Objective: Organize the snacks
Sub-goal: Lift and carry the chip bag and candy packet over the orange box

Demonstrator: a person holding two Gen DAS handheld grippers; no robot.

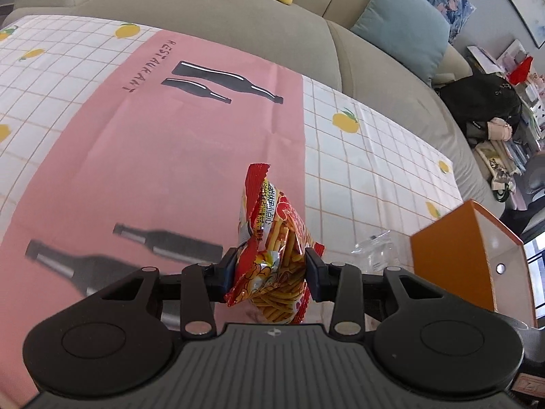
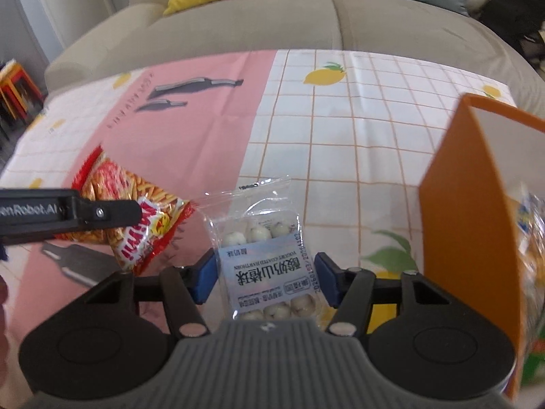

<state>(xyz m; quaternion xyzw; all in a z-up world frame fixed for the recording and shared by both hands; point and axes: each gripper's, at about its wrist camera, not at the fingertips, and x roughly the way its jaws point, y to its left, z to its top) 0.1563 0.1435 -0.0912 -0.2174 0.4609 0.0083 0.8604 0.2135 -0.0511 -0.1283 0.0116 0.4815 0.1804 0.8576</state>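
My left gripper (image 1: 270,269) is shut on a red and yellow bag of stick snacks (image 1: 272,238) and holds it above the pink part of the tablecloth. The same bag (image 2: 133,211) and the left gripper (image 2: 136,209) show at the left of the right wrist view. My right gripper (image 2: 265,272) is open, its blue pads on either side of a clear packet of white yogurt-coated hawthorn balls (image 2: 265,252) that lies on the cloth. An orange box (image 2: 477,204) stands to the right, with snack packets inside; it also shows in the left wrist view (image 1: 470,255).
The table has a pink and white checked cloth (image 2: 340,119) with lemon and bottle prints. A beige sofa (image 2: 306,17) with yellow and teal cushions runs along the far edge. A clear wrapper (image 1: 374,248) lies near the orange box.
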